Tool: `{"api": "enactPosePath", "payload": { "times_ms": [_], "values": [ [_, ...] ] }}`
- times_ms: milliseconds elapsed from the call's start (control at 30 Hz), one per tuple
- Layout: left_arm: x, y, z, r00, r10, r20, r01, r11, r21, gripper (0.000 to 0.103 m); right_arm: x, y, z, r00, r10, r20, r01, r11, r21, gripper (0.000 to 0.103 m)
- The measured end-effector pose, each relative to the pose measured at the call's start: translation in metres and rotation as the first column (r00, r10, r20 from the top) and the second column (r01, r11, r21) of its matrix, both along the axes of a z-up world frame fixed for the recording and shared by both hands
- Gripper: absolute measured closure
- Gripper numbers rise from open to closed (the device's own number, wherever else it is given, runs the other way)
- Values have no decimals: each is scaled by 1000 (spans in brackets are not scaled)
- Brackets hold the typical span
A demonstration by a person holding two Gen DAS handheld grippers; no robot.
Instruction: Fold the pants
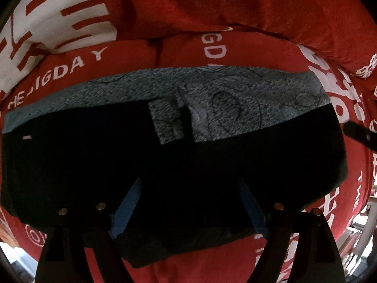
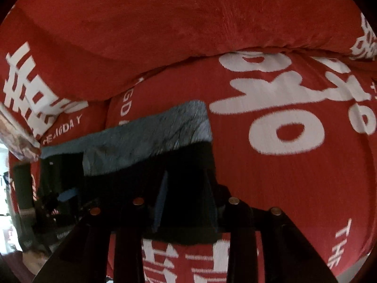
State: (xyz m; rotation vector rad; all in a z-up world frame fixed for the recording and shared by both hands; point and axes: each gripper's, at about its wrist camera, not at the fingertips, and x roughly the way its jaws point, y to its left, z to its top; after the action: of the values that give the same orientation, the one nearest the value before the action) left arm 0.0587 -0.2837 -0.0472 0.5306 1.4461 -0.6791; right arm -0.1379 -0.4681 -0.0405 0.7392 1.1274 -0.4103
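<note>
The pants (image 1: 165, 160) lie folded on the red cover, black outside with a grey patterned inner band (image 1: 235, 94) along the far edge. My left gripper (image 1: 188, 202) is open, its blue-padded fingers (image 1: 127, 207) spread just above the near black part. The tip of my right gripper (image 1: 358, 132) shows at the pants' right end. In the right wrist view the pants (image 2: 132, 146) stretch to the left. My right gripper (image 2: 186, 198) is open over their right end, blue pad (image 2: 161, 202) visible. The left gripper (image 2: 61, 195) shows at the left.
A red sofa cover with white lettering (image 1: 70, 68) lies under the pants. Red back cushions (image 2: 165, 35) rise behind. The sofa's edge and a bright room show at the left of the right wrist view (image 2: 9, 188).
</note>
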Motion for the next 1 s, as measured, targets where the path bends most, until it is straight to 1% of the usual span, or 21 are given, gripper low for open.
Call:
{"api": "enactPosePath", "payload": {
  "times_ms": [67, 133, 233, 433, 467, 533, 600, 667, 733, 833, 1000],
  "values": [
    [-1, 4, 3, 1000, -2, 8, 2, 1000, 8, 19, -2, 8, 4, 1000, 8, -1, -8, 1000, -2, 65],
    [-1, 10, 7, 1000, -4, 19, 3, 1000, 15, 19, 1, 20, 6, 1000, 20, -5, -20, 1000, -4, 58],
    [-2, 18, 14, 1000, 3, 28, -4, 1000, 26, 19, 4, 33, 8, 999, 40, -12, -40, 999, -12, 54],
    [-3, 36, 23, 999, 21, 41, -22, 999, 35, 19, 13, 50, 12, 998, 62, -19, -63, 998, -22, 54],
    [-3, 40, 25, 999, 23, 43, -24, 999, 36, 19, 16, 54, 10, 997, 67, -22, -68, 998, -16, 54],
    [-2, 45, 26, 998, 30, 47, -32, 999, 39, 19, 21, 62, 2, 996, 79, -36, -79, 997, 2, 48],
    [-1, 53, 27, 998, 42, 46, -44, 998, 41, 19, 23, 69, -12, 995, 81, -58, -79, 996, 30, 48],
    [3, 60, 27, 998, 53, 43, -55, 997, 44, 19, 22, 73, -18, 995, 69, -74, -67, 997, 29, 48],
    [5, 66, 28, 997, 68, 40, -69, 997, 43, 19, 23, 78, -15, 994, 71, -78, -70, 997, 8, 48],
    [7, 72, 28, 996, 82, 38, -83, 996, 45, 19, 28, 88, -10, 991, 95, -95, -95, 995, 2, 47],
    [10, 92, 30, 995, 97, 31, -98, 994, 38, 19, 39, 109, -2, 985, 145, -97, -145, 989, 9, 45]
  ]
}}
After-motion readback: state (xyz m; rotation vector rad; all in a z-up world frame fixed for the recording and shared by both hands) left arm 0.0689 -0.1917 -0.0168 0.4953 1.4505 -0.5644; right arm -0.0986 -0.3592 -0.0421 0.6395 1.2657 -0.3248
